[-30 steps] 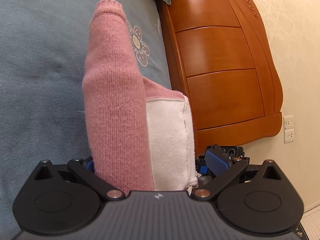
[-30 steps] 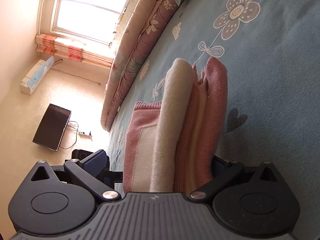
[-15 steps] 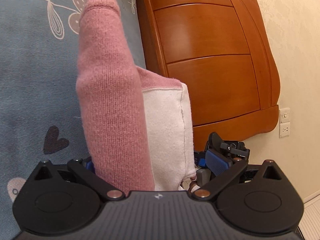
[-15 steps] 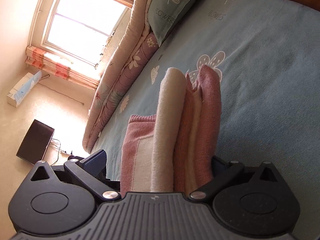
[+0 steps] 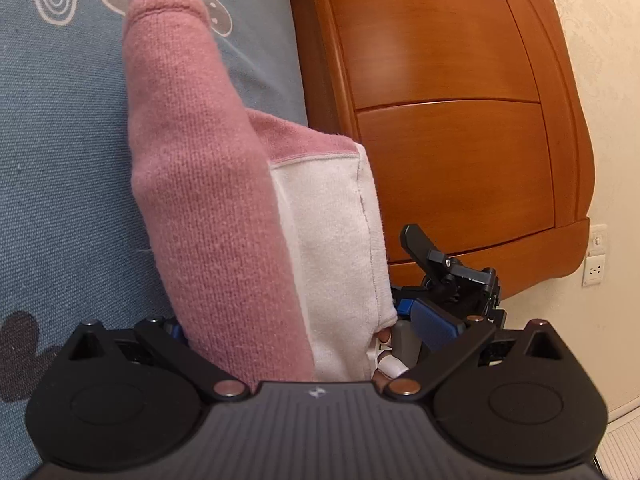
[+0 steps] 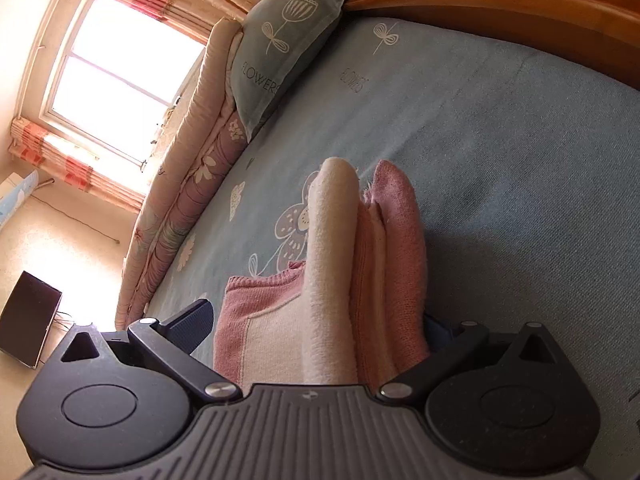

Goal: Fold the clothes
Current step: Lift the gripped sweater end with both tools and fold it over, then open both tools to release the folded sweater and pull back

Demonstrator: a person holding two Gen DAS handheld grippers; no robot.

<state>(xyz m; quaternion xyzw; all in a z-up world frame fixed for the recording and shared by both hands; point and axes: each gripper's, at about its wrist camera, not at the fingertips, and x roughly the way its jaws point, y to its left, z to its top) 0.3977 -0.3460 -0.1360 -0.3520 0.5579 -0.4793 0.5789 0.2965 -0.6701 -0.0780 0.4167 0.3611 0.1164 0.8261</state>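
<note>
Above blue bedding (image 6: 520,152), each hand-held gripper (image 5: 280,344) (image 6: 320,344) clamps the folded pink-and-white garment (image 5: 208,208) (image 6: 332,280).

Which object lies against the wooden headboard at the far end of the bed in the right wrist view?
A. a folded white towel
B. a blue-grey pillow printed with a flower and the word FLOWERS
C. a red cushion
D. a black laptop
B: the blue-grey printed pillow leans at the wooden headboard, above the blue bedsheet.

Folded garment (image 6: 352,280) above bedsheet (image 6: 500,160); pillow (image 6: 280,56) against headboard (image 6: 500,4).
</note>
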